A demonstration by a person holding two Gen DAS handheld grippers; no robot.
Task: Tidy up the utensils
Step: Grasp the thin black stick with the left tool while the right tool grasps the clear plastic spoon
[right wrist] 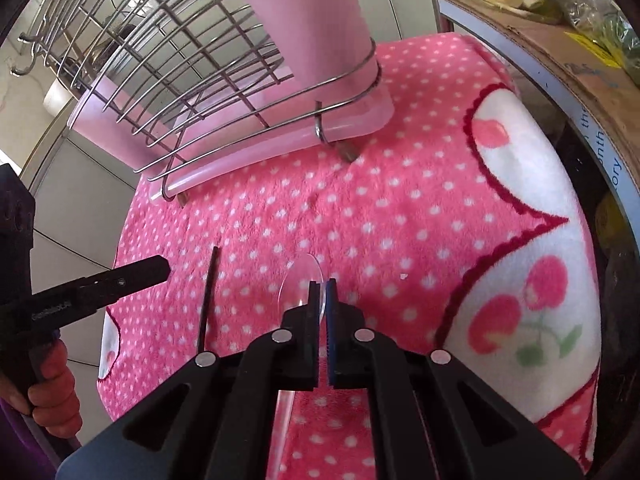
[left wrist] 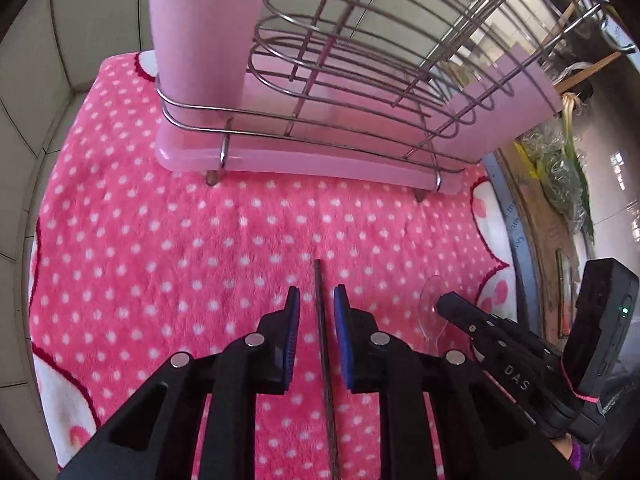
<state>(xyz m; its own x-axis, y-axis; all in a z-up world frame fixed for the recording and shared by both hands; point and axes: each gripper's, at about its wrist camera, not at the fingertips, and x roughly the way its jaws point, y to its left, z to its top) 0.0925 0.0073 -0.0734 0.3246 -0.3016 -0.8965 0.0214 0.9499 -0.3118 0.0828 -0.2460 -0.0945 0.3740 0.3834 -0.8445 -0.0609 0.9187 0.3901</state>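
Note:
A thin dark chopstick (left wrist: 324,344) lies on the pink dotted cloth (left wrist: 160,240), running between the fingers of my left gripper (left wrist: 316,300), which is open around it without touching. The chopstick also shows in the right wrist view (right wrist: 208,300). My right gripper (right wrist: 323,292) is shut on a clear plastic spoon (right wrist: 298,284), bowl forward, low over the cloth. The spoon's bowl also shows in the left wrist view (left wrist: 432,304), held by the right gripper (left wrist: 444,304). A wire utensil rack (left wrist: 340,80) on a pink tray stands at the far side of the cloth.
The rack also shows in the right wrist view (right wrist: 180,60), with its pink tray (right wrist: 360,128). A cardboard box with greens (right wrist: 560,20) stands to the right of the cloth. Tiled wall (left wrist: 48,80) lies to the left.

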